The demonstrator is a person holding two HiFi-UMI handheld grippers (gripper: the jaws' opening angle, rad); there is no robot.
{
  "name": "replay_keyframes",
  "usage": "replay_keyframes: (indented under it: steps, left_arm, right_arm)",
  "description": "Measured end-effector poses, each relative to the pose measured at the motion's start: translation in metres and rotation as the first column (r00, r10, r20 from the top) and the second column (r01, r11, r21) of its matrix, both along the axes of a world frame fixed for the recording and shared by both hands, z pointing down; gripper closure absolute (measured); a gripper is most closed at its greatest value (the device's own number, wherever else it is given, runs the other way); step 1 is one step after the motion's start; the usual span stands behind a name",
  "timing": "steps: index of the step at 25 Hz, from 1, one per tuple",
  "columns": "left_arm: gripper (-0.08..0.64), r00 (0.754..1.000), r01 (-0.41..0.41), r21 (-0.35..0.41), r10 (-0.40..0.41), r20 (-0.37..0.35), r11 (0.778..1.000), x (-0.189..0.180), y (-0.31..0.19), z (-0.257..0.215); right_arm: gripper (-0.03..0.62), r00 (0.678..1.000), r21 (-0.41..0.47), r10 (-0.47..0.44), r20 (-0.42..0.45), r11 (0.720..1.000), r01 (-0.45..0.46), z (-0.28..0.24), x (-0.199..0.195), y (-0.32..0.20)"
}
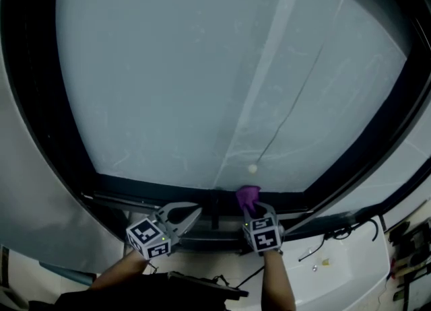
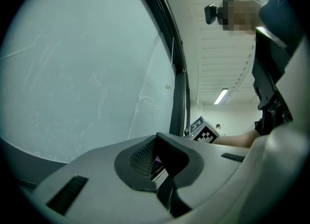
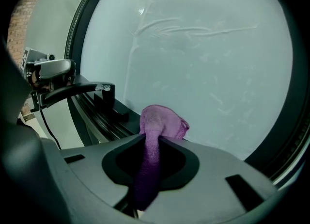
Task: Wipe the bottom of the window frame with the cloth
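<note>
Bunching into a soft, fuzzy purple wad, the cloth (image 1: pixel 247 196) sits against the dark bottom rail of the window frame (image 1: pixel 155 190), clamped in the right tool (image 1: pixel 254 207); the left tool (image 1: pixel 194 213) has its jaws together, empty.

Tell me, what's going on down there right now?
Left gripper shut, empty. Right gripper shut on purple cloth, at bottom of window frame. Black block on frame beside it.

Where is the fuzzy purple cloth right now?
The fuzzy purple cloth is pinched in the right gripper, just right of centre in the head view, at the black bottom window frame.
</note>
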State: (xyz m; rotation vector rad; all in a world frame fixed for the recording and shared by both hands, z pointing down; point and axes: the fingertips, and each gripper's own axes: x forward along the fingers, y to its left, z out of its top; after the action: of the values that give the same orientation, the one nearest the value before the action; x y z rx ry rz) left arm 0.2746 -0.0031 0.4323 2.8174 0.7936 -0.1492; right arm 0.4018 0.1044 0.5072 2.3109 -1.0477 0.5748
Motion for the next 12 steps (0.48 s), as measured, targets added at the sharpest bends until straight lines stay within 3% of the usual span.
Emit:
replay_keyframes:
  steps: [12]
  left_arm:
    - [0.558,1.000,0.009,-0.005,-0.009,0.007,1.000,-0.023,-0.026,0.003]
  right_arm:
    - [0.517,1.000,-0.022,-0.013,0.003,1.000,0.013,0.001,-0.013,-0.026]
